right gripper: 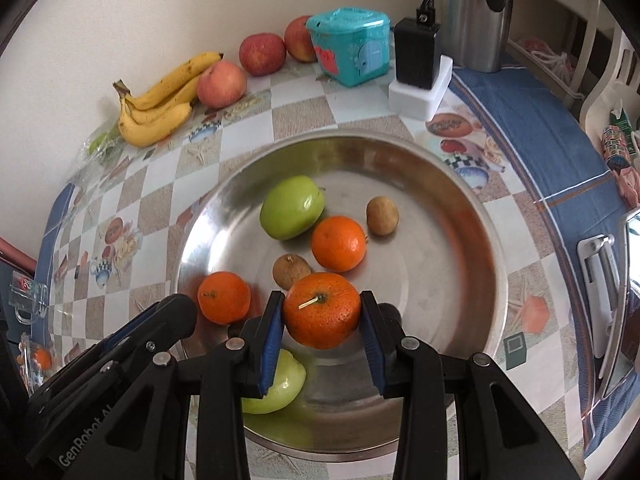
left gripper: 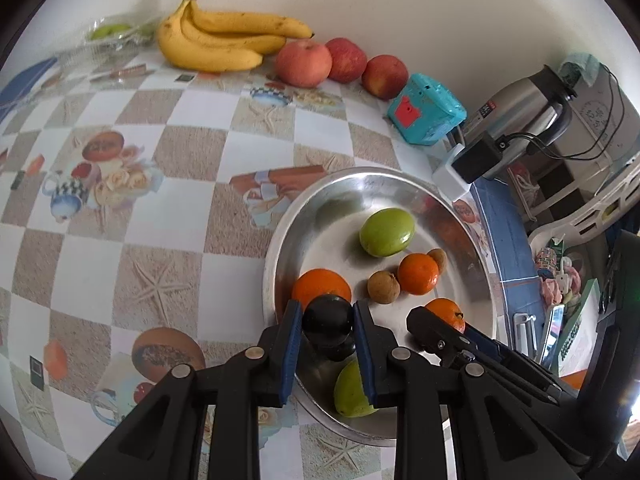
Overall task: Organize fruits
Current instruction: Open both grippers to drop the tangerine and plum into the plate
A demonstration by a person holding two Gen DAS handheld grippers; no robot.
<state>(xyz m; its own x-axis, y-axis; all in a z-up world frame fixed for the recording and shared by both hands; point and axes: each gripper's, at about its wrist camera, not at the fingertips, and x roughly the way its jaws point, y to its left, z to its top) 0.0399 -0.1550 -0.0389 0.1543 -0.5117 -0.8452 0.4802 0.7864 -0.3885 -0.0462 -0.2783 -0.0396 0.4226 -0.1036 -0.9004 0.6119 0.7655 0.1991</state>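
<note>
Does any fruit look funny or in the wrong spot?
Nothing looks spilled or broken. One oddity: the bananas and three red apples sit on the table by the wall, outside the metal tray that holds the other fruit. The orange in the right tool has a stem sticking out.

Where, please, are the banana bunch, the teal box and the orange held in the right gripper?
Banana bunch point(left gripper: 216, 46): left wrist view, on the middle of the yellow fruits.
Teal box point(right gripper: 352, 46): right wrist view, on its front face.
Orange in the right gripper point(right gripper: 322, 316): right wrist view, on its peel below the stem.
</note>
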